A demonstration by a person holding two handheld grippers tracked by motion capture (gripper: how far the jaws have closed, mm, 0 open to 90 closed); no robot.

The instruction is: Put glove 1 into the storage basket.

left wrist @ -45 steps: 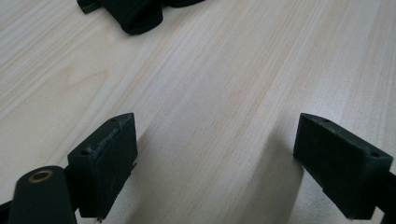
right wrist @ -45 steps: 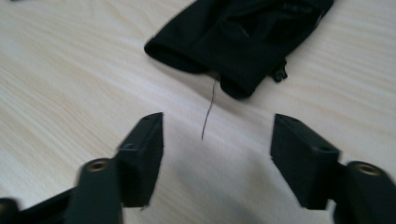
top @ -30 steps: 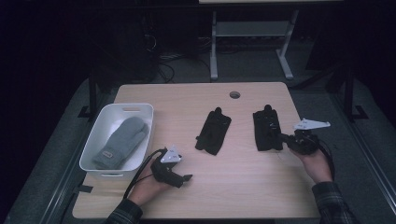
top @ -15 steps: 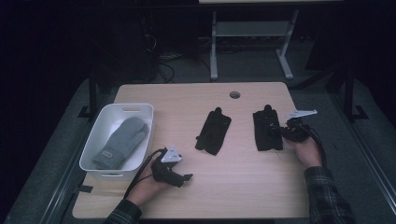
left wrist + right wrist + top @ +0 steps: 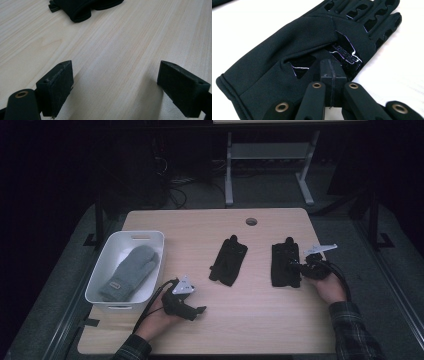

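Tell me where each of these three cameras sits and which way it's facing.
High view: above the person's side, looking forward and down at the table, white bin, grey mitten and two black gloves; forearms enter from below.
Left gripper view: rides the left claw, low over bare wood, jaws wide apart.
Right gripper view: rides the right claw, jaws shut together above the right black glove.
Shared: high and right gripper views both show that glove.
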